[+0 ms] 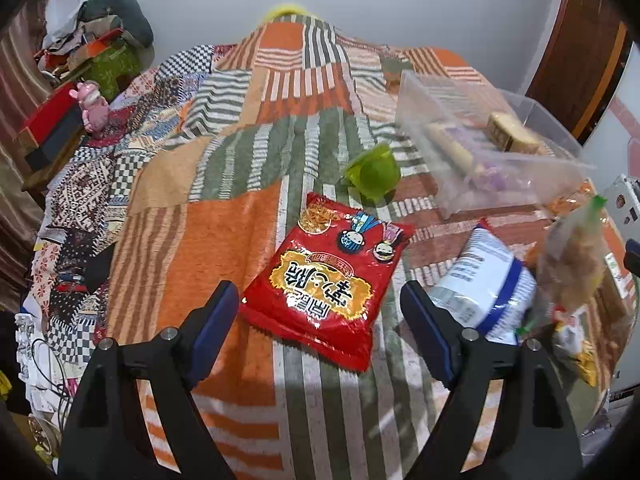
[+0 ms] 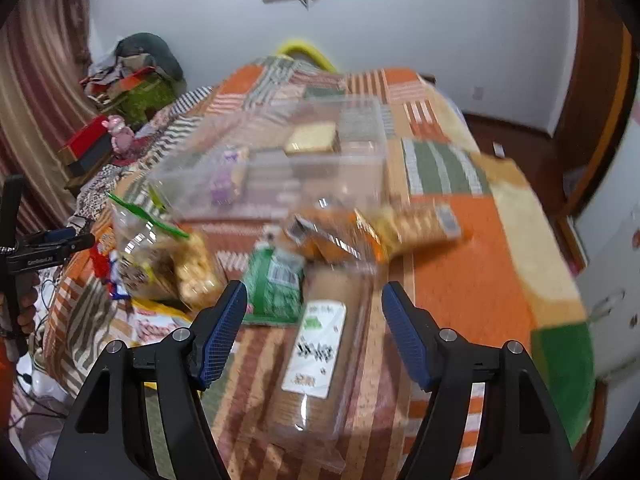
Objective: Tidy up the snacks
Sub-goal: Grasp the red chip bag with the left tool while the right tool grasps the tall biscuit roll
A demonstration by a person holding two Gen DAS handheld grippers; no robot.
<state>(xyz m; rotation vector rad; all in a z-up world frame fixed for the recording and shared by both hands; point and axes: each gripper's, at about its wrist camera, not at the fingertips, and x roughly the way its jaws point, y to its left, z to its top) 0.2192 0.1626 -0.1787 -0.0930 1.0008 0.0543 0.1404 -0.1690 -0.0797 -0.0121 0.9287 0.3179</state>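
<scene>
I see a bed under a patchwork blanket (image 1: 224, 248) that fills most of both views; every snack lies on it.

A clear bin (image 1: 472, 148) sits at the upper right of the left view and at the centre top of the right view. Inside it I see a gold box (image 1: 510, 132) and a long pack with a purple end (image 1: 460, 152).

A red noodle pack (image 1: 324, 276) lies flat at the centre of the left view, just beyond the left tongs (image 1: 318, 316). These tongs are open, nothing between the pads, and the pack's near corner lies in the gap between the tips.

A white and blue bag (image 1: 484, 284) lies at the lower right of the left view, just beside the right-hand pad. A clear bag of brown snacks with a green clip (image 1: 572, 256) lies beyond it, at the right edge.

In the right view, which is blurred, a long clear cracker pack with a white label (image 2: 320, 352) lies at the lower centre, between the pads of the right tongs (image 2: 314, 316). These tongs stand open; the pads do not press on the pack.

A green packet (image 2: 274, 288) lies just left of the cracker pack, and orange packets (image 2: 360, 236) lie beyond it.

A small green cup (image 1: 374, 174) sits between the noodle pack and the bin.
</scene>
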